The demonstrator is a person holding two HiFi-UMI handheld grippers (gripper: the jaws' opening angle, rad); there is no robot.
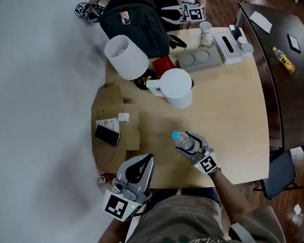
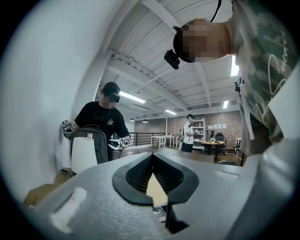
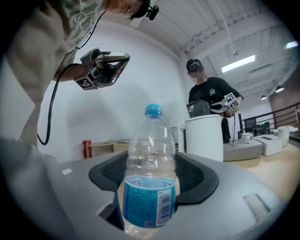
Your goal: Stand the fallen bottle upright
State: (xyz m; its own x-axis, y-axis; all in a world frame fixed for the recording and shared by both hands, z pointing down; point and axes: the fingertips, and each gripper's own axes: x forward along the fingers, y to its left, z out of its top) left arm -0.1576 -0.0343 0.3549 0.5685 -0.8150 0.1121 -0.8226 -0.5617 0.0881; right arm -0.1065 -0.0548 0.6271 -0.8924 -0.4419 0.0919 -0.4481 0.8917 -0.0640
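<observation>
A clear plastic bottle with a blue cap and blue label sits between the jaws of my right gripper, over the front part of the light wooden table. In the right gripper view the bottle stands upright, cap on top, with the dark pads pressed against its sides. My right gripper is shut on it. My left gripper hovers at the table's front left edge, apart from the bottle. In the left gripper view its jaws meet at the tips with nothing between them.
A white pitcher, a white cylinder, a black backpack and a grey tray crowd the far side. A cardboard box with a phone lies left. Another person's grippers are opposite. A dark table stands right.
</observation>
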